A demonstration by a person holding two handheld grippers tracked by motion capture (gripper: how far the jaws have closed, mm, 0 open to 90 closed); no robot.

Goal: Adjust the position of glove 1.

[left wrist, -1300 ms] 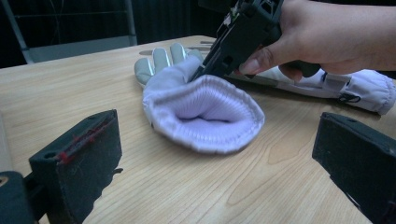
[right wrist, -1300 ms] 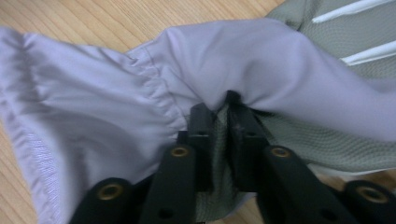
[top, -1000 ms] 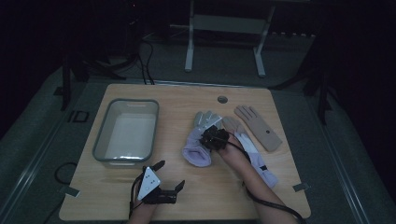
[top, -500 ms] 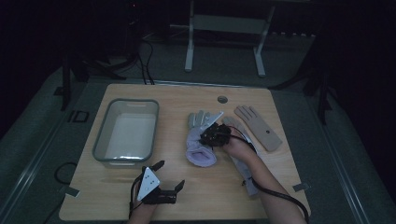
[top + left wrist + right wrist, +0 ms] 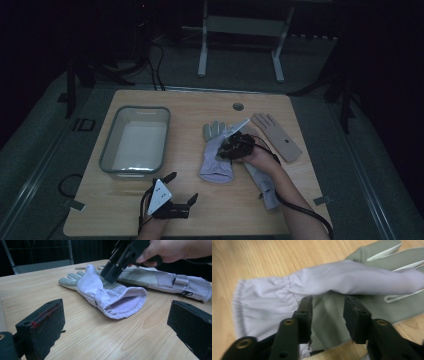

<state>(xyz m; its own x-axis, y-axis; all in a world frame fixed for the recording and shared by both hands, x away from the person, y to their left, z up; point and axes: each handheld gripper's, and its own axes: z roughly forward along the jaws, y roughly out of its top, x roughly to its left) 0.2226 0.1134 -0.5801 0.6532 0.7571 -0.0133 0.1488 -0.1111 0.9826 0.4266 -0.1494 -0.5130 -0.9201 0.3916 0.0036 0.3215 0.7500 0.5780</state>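
Just opened, right claw [image 5: 328, 315] straddles the glove [image 5: 216, 157] mid-table; left claw [image 5: 181, 188] gapes near the front edge.

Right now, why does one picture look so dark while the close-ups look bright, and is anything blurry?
High view: dim, with black surroundings; only the table is lit, and the tray catches faint glare. Left gripper view: bright, the glove sharp. Right gripper view: soft all over, the glove's cuff and the near jaws blurred.
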